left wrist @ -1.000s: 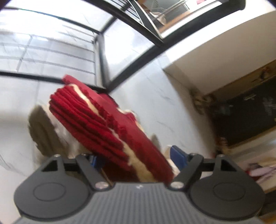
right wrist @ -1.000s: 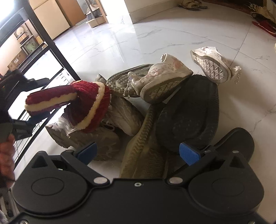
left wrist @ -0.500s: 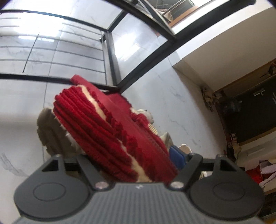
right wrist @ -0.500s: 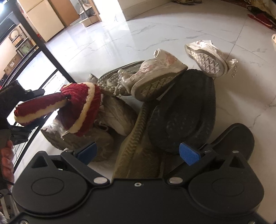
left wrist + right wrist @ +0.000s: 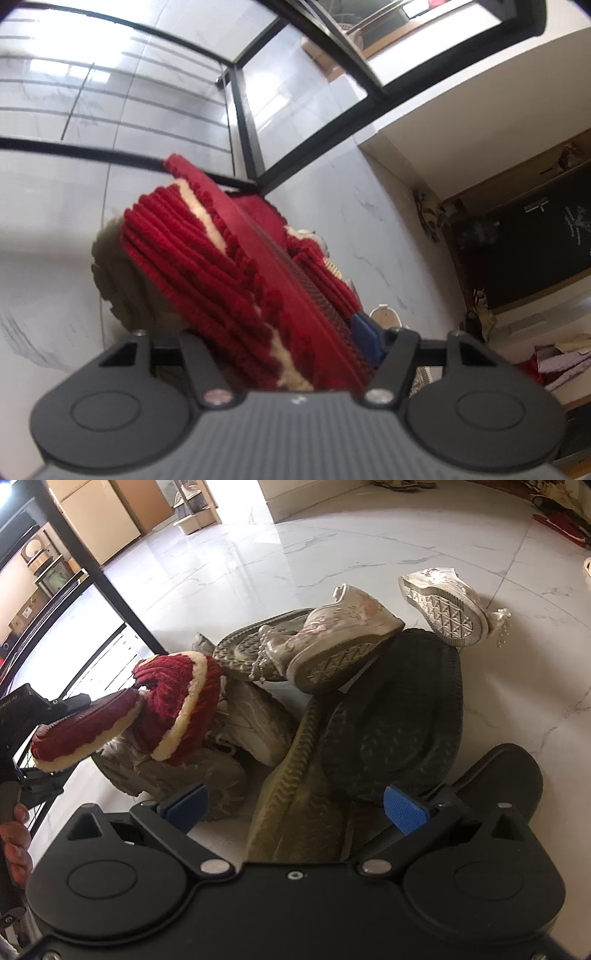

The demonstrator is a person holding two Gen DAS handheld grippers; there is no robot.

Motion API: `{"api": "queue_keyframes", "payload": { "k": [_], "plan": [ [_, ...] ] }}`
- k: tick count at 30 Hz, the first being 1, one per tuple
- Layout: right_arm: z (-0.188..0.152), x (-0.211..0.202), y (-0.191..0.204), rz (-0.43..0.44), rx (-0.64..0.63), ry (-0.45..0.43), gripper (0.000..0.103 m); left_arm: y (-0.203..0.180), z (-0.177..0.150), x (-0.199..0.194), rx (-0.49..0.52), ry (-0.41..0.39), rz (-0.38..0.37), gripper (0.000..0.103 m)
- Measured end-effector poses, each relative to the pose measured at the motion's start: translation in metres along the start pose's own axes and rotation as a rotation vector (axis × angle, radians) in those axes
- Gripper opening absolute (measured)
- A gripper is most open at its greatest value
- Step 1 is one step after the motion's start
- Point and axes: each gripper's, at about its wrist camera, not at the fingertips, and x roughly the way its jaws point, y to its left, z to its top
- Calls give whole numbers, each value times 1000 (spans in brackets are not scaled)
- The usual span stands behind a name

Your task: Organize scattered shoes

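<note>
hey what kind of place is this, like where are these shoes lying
Probably a home, likely an entryway or living area: glossy white marble floor tiles, a black metal rack beside a pile of shoes, and wooden cabinets in the background. The left gripper holds a red slipper.

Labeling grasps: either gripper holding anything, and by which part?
Left gripper is shut on the red slipper, clamped at its heel end across the sole. Right gripper is open, holding nothing.

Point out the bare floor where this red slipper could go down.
Bare marble floor lies beyond the white sneakers, toward the far wall, and right of the black sole. The pile between rack and right gripper is crowded.
</note>
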Motion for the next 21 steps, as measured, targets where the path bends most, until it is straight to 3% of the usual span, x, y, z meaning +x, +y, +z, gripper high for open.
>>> {"api": "queue_keyframes", "payload": {
  "k": [8, 10, 13, 21],
  "plan": [
    [-1, -8, 7, 6, -17, -13, 103, 15, 1, -26, 42, -21, 38, 58],
    [-2, -11, 10, 7, -22, -17, 103, 18, -1, -33, 91, -33, 81, 49],
    [-3, -14, 13, 8, -31, -22, 103, 30, -2, -38, 106, -9, 105, 45],
    [-3, -23, 22, 10, -50, -34, 103, 52, -16, -60, 160, -15, 132, 44]
  ]
}}
